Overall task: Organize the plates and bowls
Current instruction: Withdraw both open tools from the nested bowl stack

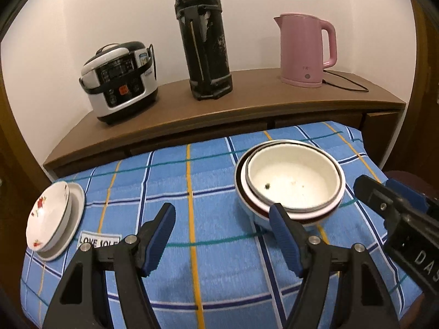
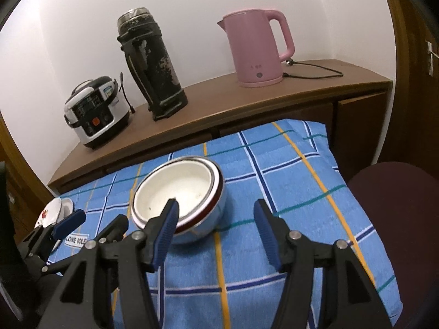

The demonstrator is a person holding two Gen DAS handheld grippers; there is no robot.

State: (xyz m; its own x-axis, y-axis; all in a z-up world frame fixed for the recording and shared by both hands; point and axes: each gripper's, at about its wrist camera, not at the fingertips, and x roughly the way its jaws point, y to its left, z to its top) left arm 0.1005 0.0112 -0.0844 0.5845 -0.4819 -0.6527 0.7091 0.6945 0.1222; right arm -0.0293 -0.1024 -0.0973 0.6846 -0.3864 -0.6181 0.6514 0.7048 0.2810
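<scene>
Two empty, parted grippers, left [image 1: 222,235] and right [image 2: 216,227]; three nested bowls [image 1: 290,183], two stacked plates [image 1: 55,219].

The setting was a home, likely a kitchen or dining corner. A brown wooden counter [image 1: 247,101] against a plain white wall carried a rice cooker [image 1: 120,82], a tall worn black thermos [image 1: 204,41] and a pink electric kettle [image 1: 306,49] with its cord trailing loose. In front, a surface covered by a blue checked cloth [image 1: 214,260] held nested white bowls [image 1: 290,183] and a flowered plate [image 1: 46,216] on another plate.
</scene>
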